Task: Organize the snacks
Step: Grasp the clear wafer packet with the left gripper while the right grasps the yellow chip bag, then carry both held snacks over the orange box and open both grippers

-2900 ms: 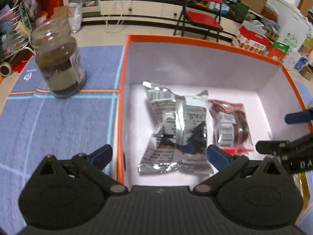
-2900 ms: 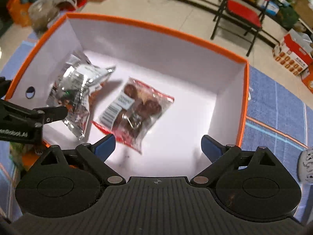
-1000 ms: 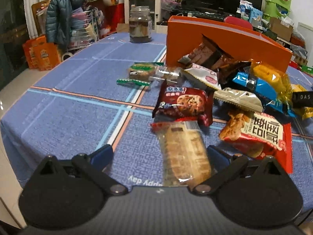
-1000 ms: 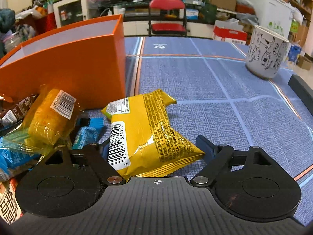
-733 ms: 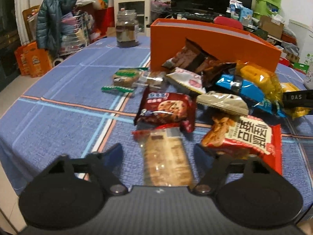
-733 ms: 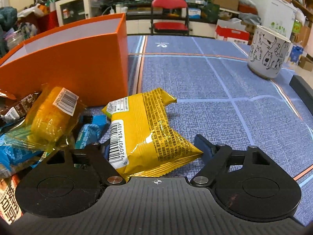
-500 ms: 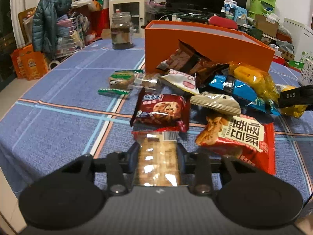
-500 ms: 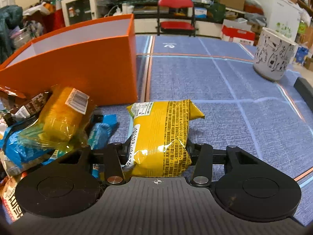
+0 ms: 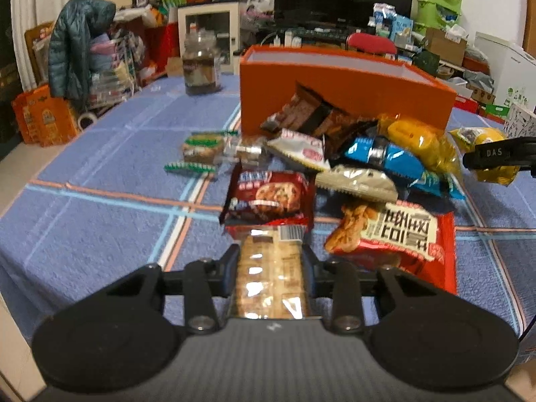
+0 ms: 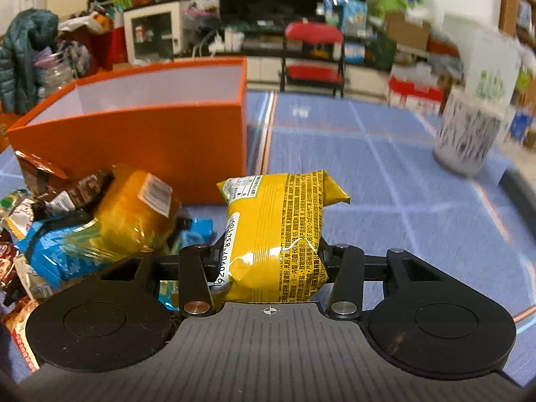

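With the left tongs (image 9: 270, 268) clamping a clear cracker packet (image 9: 272, 274) and the right tongs (image 10: 268, 261) squeezing a yellow snack bag (image 10: 274, 231) at the table's near edge, both are needing a clean lift over the orange box (image 10: 134, 140) wall beyond.

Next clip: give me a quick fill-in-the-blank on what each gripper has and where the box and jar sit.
1. The left gripper is shut on a clear pack of ____.
2. The right gripper is shut on a ____ packet.
3. The snack pile lies against the ____ box.
4. The jar stands to the ____ of the box in the left wrist view.

Missing words: biscuits; yellow; orange; left
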`<state>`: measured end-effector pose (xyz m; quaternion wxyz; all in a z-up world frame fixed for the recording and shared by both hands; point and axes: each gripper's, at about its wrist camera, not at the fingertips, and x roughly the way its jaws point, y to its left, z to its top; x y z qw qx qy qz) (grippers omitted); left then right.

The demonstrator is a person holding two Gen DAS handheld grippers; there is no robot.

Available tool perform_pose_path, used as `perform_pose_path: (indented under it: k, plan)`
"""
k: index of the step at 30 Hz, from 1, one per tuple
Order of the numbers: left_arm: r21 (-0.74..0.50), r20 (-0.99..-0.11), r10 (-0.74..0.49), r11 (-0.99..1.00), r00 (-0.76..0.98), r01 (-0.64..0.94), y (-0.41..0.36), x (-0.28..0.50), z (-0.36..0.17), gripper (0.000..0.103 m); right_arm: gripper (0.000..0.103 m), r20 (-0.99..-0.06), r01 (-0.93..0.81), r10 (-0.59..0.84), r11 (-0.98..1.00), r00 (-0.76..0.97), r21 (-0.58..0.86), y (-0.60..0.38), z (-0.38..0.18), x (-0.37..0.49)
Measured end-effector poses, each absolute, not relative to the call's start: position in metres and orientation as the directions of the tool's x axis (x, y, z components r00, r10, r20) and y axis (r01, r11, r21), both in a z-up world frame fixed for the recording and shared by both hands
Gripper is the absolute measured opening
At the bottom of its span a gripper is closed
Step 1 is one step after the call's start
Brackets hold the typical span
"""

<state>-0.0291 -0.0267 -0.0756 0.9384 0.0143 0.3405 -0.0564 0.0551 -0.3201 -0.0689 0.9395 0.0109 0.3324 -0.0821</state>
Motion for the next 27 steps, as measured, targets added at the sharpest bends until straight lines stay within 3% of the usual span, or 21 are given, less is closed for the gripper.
perform_pose_path:
  k: [16, 27]
  plan:
    - [0.074, -0.461, -0.115, 0.983, 0.88, 0.167, -0.035, -0.051, -0.03, 0.034, 0.03, -0.577, 0.154, -0.135, 0.988, 0.806, -0.016, -0.318, -0.04, 0.042]
    - [-0.004, -0.419, -0.214, 0.972, 0.882, 0.234, -0.034, 0.014, 0.032, 0.034, 0.03, -0.489, 0.132, -0.09, 0.99, 0.868, 0.053, -0.327, 0.01, 0.038]
